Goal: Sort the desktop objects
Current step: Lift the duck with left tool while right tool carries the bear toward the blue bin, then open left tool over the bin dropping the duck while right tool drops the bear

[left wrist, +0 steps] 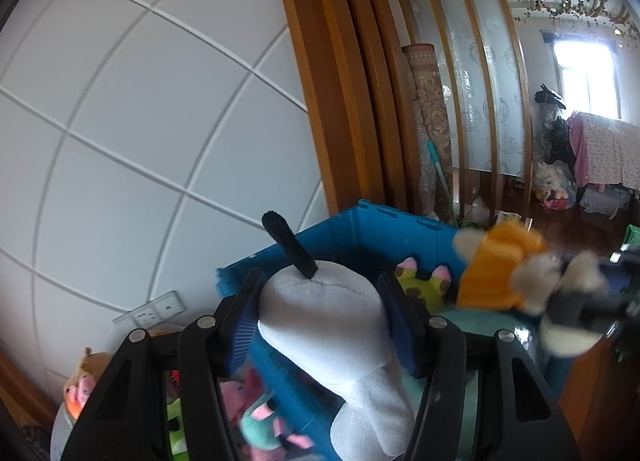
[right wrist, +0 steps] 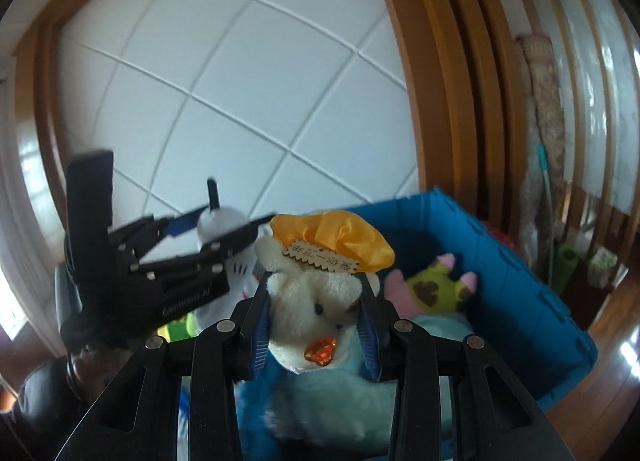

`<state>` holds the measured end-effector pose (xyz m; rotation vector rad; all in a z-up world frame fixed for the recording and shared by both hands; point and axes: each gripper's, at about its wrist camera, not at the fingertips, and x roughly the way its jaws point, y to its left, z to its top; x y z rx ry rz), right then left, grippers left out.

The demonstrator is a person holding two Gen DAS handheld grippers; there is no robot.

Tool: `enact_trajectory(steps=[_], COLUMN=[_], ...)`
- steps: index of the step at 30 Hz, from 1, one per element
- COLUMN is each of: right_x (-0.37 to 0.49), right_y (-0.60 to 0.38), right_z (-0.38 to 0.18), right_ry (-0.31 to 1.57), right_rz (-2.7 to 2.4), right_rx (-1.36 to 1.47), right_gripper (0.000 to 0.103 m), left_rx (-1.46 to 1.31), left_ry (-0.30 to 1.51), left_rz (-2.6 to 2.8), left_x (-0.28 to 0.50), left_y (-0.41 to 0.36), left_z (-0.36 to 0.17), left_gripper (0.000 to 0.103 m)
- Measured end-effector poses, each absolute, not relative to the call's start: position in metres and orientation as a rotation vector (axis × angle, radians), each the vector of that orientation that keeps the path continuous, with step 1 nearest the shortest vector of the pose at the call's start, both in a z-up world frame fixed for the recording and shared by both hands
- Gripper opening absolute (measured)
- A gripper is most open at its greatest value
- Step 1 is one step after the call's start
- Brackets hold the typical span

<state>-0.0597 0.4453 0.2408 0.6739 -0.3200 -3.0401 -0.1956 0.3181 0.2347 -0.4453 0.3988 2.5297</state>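
My left gripper (left wrist: 320, 281) is shut on a white plush toy (left wrist: 328, 325) with a black stub on top, held over the blue crate (left wrist: 360, 229). My right gripper (right wrist: 316, 285) is shut on a cream plush animal (right wrist: 316, 309) that wears an orange hat (right wrist: 336, 237) with a wooden tag. It hangs above the blue crate (right wrist: 500, 261). In the right wrist view the left gripper (right wrist: 228, 221) with the white plush (right wrist: 240, 265) is to the left. In the left wrist view the cream plush (left wrist: 492, 269) shows blurred at the right.
Inside the crate lie a green and pink plush (right wrist: 436, 289), a light-blue plush (right wrist: 340, 393) and a pink and teal toy (left wrist: 260, 417). Behind are a white panelled wall (left wrist: 140, 121), a wooden door frame (left wrist: 332, 101), a wall socket (left wrist: 152, 313) and a rolled carpet (left wrist: 430, 121).
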Motion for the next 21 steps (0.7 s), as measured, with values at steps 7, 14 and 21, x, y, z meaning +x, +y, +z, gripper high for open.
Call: enact_trajectory(steps=[7, 14, 21], right_x=[-0.134, -0.210, -0.277], right_y=[0.496, 0.515, 0.530], right_z=[0.225, 0.216, 0.187], right_ry=[-0.344, -0.357, -0.446], right_rz=[-2.996, -2.969, -2.917], right_rx=[0.961, 1.137, 1.301], right_gripper=[0.037, 0.037, 0.038], left_rx=[-0.519, -0.628, -0.803], left_ry=[0.486, 0.500, 0.519], left_rz=[2.521, 2.530, 2.539], left_x=[-0.256, -0.304, -0.354], left_y=[0.378, 0.394, 0.401], left_z=[0.229, 0.207, 0.181], left_gripper=[0.057, 0.057, 0.057])
